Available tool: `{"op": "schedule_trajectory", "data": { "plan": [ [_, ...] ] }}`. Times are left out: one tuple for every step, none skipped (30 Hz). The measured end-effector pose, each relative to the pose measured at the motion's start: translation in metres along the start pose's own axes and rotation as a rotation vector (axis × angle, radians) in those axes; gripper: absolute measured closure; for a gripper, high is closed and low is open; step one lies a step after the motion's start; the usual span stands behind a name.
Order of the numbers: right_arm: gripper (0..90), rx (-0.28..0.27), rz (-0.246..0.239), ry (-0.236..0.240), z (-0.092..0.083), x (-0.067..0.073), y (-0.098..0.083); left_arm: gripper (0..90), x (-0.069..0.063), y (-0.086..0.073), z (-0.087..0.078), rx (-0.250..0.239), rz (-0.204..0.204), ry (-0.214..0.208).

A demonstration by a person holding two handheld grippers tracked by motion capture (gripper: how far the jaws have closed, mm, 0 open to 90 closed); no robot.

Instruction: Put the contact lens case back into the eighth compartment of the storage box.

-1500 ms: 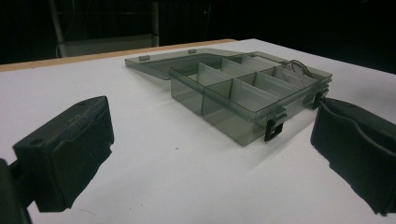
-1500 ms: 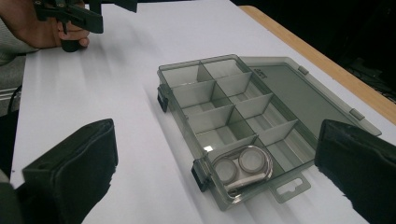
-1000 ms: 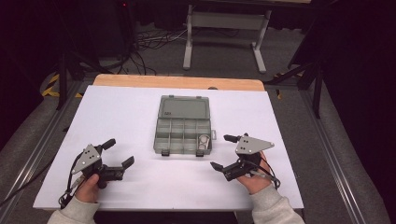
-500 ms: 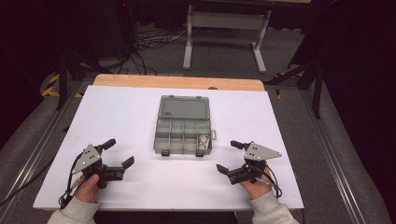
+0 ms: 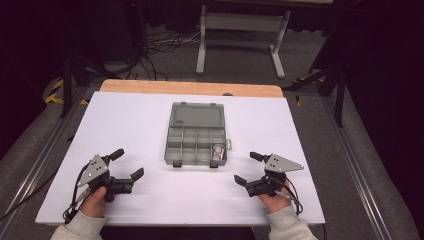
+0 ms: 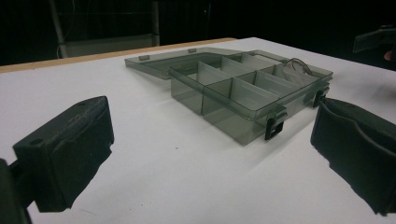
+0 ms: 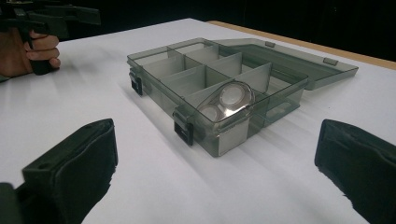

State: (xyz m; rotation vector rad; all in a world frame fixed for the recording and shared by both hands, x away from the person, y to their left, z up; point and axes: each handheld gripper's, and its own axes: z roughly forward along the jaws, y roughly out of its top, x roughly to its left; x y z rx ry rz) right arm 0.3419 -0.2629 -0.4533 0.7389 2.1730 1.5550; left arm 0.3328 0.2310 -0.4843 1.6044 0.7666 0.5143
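A translucent grey compartment box (image 5: 195,145) lies mid-table with its lid (image 5: 197,116) folded flat toward the far side. Its near right compartment holds a shiny round item (image 5: 217,151). My left gripper (image 5: 127,163) rests near the front left of the table, open and holding nothing. The box (image 6: 243,88) sits ahead and to the right of the left gripper (image 6: 210,158). My right gripper (image 5: 246,167) rests at the front right, also open and holding nothing. From the right gripper (image 7: 215,172), the box (image 7: 210,79) is close ahead, the round item (image 7: 229,100) in its nearest corner.
A white sheet (image 5: 125,120) covers the table, with a wooden strip (image 5: 190,88) along the far edge. Beyond the table stand a metal frame (image 5: 240,30) and floor cables (image 5: 150,50). The other hand and its gripper (image 7: 42,23) are at the upper left of the right gripper view.
The right gripper has drawn back toward the person and settled lower on the table. The left gripper and the box have stayed still.
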Motion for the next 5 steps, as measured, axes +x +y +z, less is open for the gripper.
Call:
{"op": "schedule_trajectory", "data": {
  "plan": [
    [0.1, 0.0, -0.002, 0.0, 0.0, 0.0001, 0.0, 0.2, 0.0001, 0.0, 0.0, 0.0, -0.001, 0.0],
    [0.1, 0.0, -0.004, 0.0, -0.0001, 0.0003, 0.0001, 0.2, 0.0002, 0.0, -0.0001, 0.0, -0.001, 0.0],
    [0.1, -0.001, -0.005, 0.0, -0.0002, 0.0005, 0.0001, 0.2, 0.0002, 0.0, -0.0001, 0.0, -0.001, 0.0],
    [0.1, -0.001, -0.006, 0.0, -0.0001, 0.0004, 0.0001, 0.2, 0.0003, 0.0001, -0.0002, 0.003, -0.001, 0.0],
    [0.1, -0.001, -0.006, 0.0, -0.0001, 0.0004, 0.0001, 0.2, 0.0003, 0.0001, -0.0002, 0.003, -0.001, 0.0]
  ]
}}
